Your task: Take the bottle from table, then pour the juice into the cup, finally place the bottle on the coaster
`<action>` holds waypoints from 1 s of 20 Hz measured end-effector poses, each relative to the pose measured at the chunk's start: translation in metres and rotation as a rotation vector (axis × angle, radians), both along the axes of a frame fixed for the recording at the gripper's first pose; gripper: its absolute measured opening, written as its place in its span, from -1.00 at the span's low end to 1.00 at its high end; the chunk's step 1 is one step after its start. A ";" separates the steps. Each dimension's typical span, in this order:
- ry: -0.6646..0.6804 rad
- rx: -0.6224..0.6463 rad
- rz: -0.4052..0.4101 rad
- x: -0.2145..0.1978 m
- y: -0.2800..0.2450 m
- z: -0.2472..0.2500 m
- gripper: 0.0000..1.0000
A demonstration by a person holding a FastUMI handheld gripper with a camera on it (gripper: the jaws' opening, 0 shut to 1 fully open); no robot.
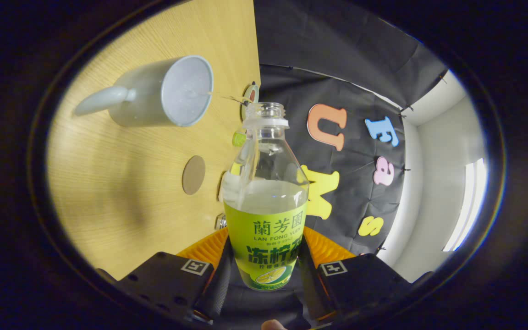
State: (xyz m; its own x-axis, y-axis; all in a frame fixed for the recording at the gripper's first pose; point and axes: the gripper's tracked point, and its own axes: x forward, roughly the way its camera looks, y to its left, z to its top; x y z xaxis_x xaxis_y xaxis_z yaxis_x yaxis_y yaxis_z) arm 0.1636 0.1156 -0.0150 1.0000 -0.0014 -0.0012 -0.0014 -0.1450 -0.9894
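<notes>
My gripper (pixel 264 266) is shut on a clear bottle (pixel 265 201) with a green and yellow label, both fingers pressing its lower body. The bottle has no cap and holds pale liquid about halfway up. The view is rolled sideways, so the wooden table (pixel 122 183) stands like a wall beside the bottle. A pale grey mug (pixel 163 94) with a handle sits on the table, its mouth facing the bottle's neck, a short gap away. A round brown coaster (pixel 194 174) lies on the table between the mug and the fingers.
A small green cap (pixel 239 138) lies near the table's edge by the bottle's neck. The black cloth wall hangs beyond the table, with a white wall further off. A fingertip (pixel 273 325) of the person shows below the gripper.
</notes>
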 end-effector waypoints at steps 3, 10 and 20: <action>-0.008 -0.011 0.004 0.000 0.002 0.005 0.47; -0.023 -0.029 0.001 0.004 0.003 0.016 0.47; -0.045 -0.055 -0.006 0.003 0.003 0.035 0.47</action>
State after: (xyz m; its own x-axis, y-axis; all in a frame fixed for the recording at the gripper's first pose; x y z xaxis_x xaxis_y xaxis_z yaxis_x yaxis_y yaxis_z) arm 0.1663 0.1186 0.0202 0.9990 -0.0062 0.0435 0.0414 -0.1994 -0.9791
